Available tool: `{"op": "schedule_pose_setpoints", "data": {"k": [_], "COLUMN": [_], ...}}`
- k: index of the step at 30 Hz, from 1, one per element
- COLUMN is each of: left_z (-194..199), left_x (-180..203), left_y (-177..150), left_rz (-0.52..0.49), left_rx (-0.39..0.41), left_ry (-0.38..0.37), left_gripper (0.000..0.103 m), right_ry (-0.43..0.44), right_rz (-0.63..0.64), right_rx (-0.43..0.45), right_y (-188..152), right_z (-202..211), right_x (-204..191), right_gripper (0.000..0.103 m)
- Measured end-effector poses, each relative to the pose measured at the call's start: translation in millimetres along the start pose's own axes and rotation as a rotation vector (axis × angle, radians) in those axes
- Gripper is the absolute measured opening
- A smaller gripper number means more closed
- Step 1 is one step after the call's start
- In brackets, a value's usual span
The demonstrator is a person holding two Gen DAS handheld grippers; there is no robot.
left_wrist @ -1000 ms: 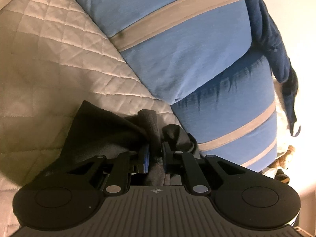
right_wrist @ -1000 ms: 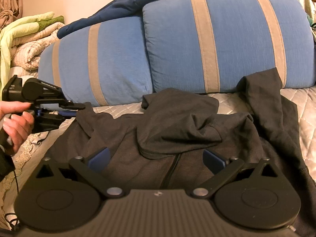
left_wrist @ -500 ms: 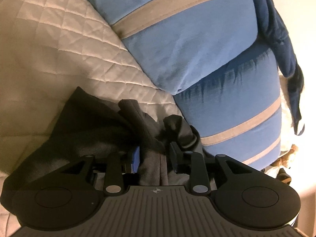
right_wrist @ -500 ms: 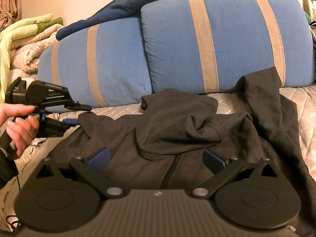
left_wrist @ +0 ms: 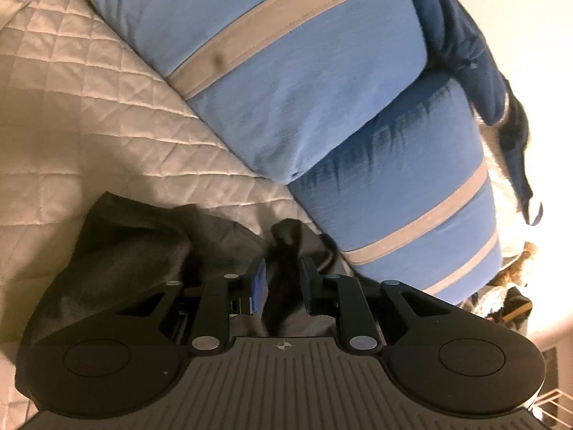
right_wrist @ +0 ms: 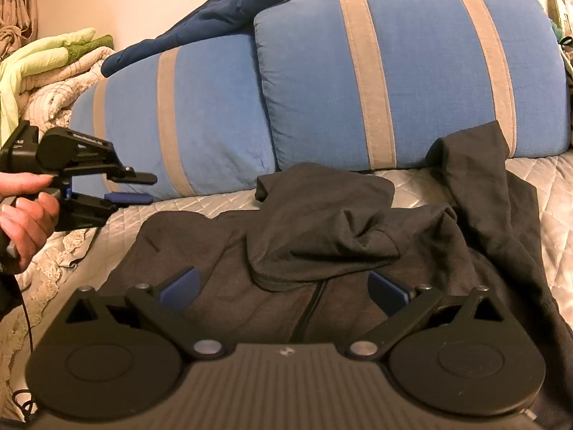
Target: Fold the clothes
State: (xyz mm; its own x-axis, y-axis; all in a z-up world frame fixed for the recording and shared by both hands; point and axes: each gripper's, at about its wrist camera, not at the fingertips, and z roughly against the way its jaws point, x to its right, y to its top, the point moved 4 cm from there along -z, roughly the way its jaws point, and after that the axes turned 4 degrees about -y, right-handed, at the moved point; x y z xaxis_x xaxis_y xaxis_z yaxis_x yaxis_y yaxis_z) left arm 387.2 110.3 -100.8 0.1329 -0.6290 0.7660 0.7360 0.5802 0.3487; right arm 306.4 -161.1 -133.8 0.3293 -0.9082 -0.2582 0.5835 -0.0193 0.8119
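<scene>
Hoodie: a dark grey zip hoodie [right_wrist: 322,251] lies spread front-up on the quilted bed [right_wrist: 551,193], rumpled, its hood flopped forward over the top of the zip; no neat fold shows yet.
Sleeve on the far right: it runs up toward the head of the bed and its end leans against the blue striped pillows [right_wrist: 412,71], which looks like cloth left where it fell, not a placed fold.
Left tongs: in the left wrist view the left tongs [left_wrist: 280,272] are open a modest way, with a dark ridge of hoodie cloth standing in the gap between the blue pads; I cannot tell whether the pads press it at all.
Left tongs, seen from the right: the left tongs [right_wrist: 138,188] sit at the bed's left edge, near the pillows, held by a hand [right_wrist: 25,215]; here the gap looks clear and the hoodie's near corner lies just below and to their right.
Right tongs: the right tongs [right_wrist: 283,286] are spread wide and hold nothing; they hang low over the hoodie's chest, the zip running between the two fingers.
Why so: my guess is that the wide spread readies them for a broad layer of cloth.
Other cloth: a navy garment [right_wrist: 215,21] lies on top of the pillows, well apart from both tongs.
</scene>
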Motion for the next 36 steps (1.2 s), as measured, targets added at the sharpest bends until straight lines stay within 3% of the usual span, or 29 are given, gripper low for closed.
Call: {"op": "schedule_pose_setpoints", "data": {"k": [12,23,24,25,27,32,36], "left_z": [2,-14,-17,-20,-25,-20,24], "left_x": [-19,-23,-23,-24,-24,-7,11], "left_y": [5,-4,-4,-5,-6,-2,18], "left_rz": [0.062,0.083,0.082,0.082,0.08,0.004,-0.088], "left_rx": [0.011,-0.038,-0.042,-0.045,-0.052,-0.01,0.089], "left_ry": [0.122,0.147,0.149,0.151,0.155,0.135,0.128], "left_gripper": [0.032,0.03,0.027,0.016,0.008,0.006,0.005], "right_ry": [0.004,0.005,0.006,0.006,0.006,0.006,0.008], "right_rz": [-0.01,-0.024,-0.026,-0.028,-0.032,-0.033,-0.029], "right_rx": [-0.001,-0.003,-0.004,-0.004,-0.005,-0.01,-0.009], "right_y": [1,2,2,2,2,1,1], "right_z": [1,0,0,0,0,-1,-1], "right_x": [1,3,3,3,4,5,4], "right_gripper": [0.103,0.103,0.103,0.103,0.103,0.103,0.103]}}
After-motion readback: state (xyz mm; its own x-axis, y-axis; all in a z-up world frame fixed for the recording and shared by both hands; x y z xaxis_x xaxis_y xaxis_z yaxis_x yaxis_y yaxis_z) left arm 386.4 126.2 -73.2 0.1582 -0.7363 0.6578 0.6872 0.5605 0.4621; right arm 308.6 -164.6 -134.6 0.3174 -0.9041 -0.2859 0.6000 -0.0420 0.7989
